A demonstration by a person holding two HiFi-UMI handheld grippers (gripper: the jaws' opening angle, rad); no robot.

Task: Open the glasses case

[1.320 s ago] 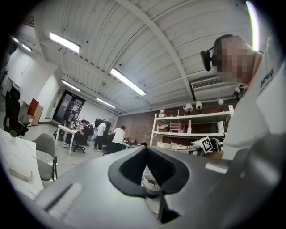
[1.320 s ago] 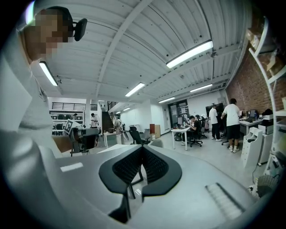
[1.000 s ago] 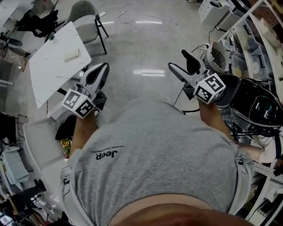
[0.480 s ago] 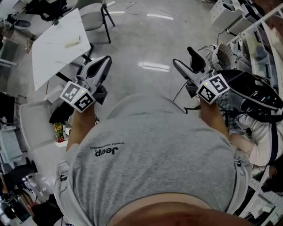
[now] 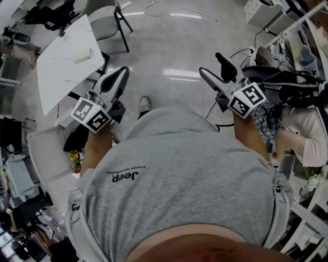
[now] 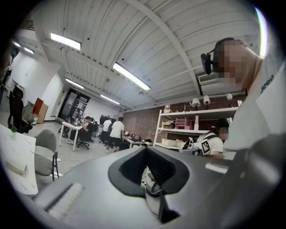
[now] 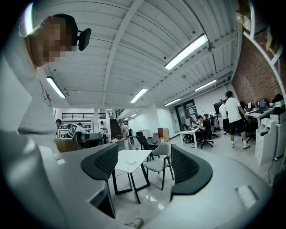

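No glasses case can be told for certain. A small pale oblong thing (image 5: pixel 83 56) lies on the white table (image 5: pixel 59 77), far from both grippers. My left gripper (image 5: pixel 122 74) is held in the air by my left side, its jaws drawn together with nothing between them (image 6: pixel 149 172). On the other side my right gripper (image 5: pixel 211 65) hangs open and empty, pointing over the floor. In the right gripper view the white table (image 7: pixel 132 162) shows between the spread pads (image 7: pixel 192 172), some way off.
A grey chair (image 5: pixel 105 13) stands behind the table. Cables, shelving and a seated person (image 5: pixel 307 133) crowd the right side. Boxes and clutter (image 5: pixel 31 169) line the left. My shoe (image 5: pixel 145 104) shows on the glossy floor. People work at distant desks (image 7: pixel 232 116).
The floor and table have slid in the head view as I walk. My shoe has come into sight. Both grippers keep the same pose and jaw state.
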